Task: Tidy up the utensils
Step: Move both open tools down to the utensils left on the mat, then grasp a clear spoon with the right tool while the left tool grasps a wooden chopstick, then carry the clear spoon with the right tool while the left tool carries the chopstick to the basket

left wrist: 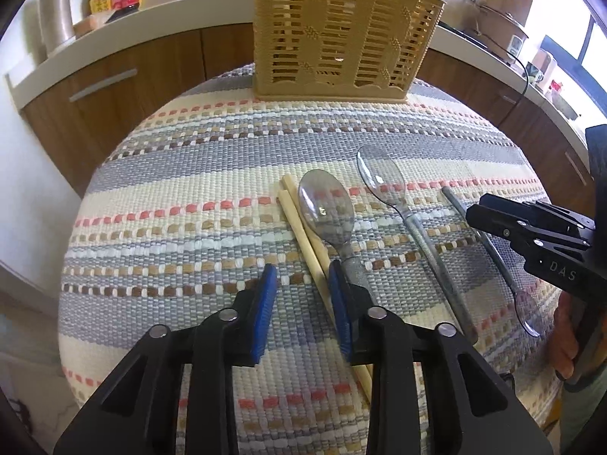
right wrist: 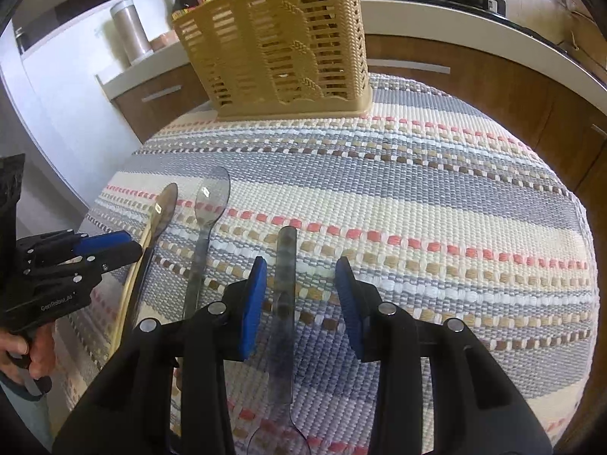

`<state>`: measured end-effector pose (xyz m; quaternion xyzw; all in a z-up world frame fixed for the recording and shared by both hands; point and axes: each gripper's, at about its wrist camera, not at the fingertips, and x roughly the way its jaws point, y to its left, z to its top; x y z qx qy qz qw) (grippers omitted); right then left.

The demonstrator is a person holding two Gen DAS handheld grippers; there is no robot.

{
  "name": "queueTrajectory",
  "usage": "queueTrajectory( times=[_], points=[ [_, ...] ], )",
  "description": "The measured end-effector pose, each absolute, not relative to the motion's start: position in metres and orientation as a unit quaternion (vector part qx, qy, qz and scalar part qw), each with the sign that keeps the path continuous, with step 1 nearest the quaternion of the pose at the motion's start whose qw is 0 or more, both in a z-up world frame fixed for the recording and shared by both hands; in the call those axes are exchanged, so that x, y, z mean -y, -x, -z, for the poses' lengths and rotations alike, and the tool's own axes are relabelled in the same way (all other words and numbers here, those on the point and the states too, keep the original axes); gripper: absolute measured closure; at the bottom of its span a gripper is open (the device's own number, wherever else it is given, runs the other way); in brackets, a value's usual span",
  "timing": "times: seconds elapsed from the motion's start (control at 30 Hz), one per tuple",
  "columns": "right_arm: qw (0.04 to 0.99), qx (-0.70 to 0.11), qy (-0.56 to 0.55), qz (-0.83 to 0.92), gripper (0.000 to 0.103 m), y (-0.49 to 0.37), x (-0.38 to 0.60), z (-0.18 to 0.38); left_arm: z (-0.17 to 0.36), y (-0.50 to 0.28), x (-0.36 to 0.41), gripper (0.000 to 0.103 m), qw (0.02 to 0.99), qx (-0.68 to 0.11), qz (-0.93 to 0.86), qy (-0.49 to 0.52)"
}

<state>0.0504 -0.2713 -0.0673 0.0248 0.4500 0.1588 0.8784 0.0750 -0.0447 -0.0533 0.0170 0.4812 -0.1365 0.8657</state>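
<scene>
Three clear plastic spoons lie on the striped woven cloth (left wrist: 189,174) covering the worktop: a left clear spoon (left wrist: 326,208) with bowl pointing to the holder, a middle clear spoon (left wrist: 383,178) likewise, and a right clear spoon (left wrist: 527,311) reversed, its bowl toward the near edge; two pale wooden chopsticks (left wrist: 303,227) lie together as a pair, touching the left clear spoon's left side; one tan slotted plastic utensil holder (left wrist: 341,34) stands upright at the cloth's far edge, already holding some dark utensils; the left hand-held gripper (left wrist: 303,303) is released, its blue pads spread, the right pad over the chopsticks; the right hand-held gripper (right wrist: 299,299) is also released, pads straddling the right clear spoon's (right wrist: 284,284) handle without touching it; broad bare cloth stretches right of that spoon and between utensils and holder.
</scene>
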Motion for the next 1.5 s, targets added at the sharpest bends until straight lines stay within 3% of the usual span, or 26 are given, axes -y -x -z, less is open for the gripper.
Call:
queueTrajectory(
  times=[0.2, 0.37, 0.57, 0.7, 0.8, 0.93, 1.13, 1.5],
  points=[
    [0.882, -0.446, -0.001, -0.151, 0.069, -0.048, 0.265, 0.067, 0.052, -0.073, 0.041, 0.082, 0.863, -0.489, 0.128, -0.019],
    [0.883, -0.448, 0.039, -0.134, 0.069, -0.044, 0.253, 0.068, 0.05, -0.082, 0.062, 0.081, 0.843, -0.517, 0.114, -0.093],
    [0.841, -0.518, 0.098, -0.125, 0.069, -0.051, 0.237, 0.062, 0.048, -0.09, 0.055, 0.081, 0.813, -0.558, 0.141, -0.088],
    [0.805, -0.563, 0.122, -0.143, 0.092, -0.059, 0.226, 0.06, 0.048, -0.09, 0.062, 0.082, 0.795, -0.575, 0.147, -0.128],
    [0.79, -0.58, 0.131, -0.149, 0.093, -0.062, 0.217, 0.06, 0.048, -0.09, 0.066, 0.093, 0.794, -0.575, 0.146, -0.134],
    [0.792, -0.581, 0.093, -0.166, 0.093, -0.063, 0.221, 0.056, 0.047, -0.087, 0.065, 0.098, 0.801, -0.568, 0.146, -0.119],
    [0.818, -0.541, 0.058, -0.187, 0.093, -0.06, 0.239, 0.022, 0.027, -0.074, 0.049, 0.1, 0.831, -0.531, 0.151, -0.069],
    [0.891, -0.377, -0.003, -0.255, 0.093, -0.052, 0.266, -0.086, -0.097, -0.049, 0.046, 0.1, 0.919, -0.341, 0.198, 0.003]
  ],
)
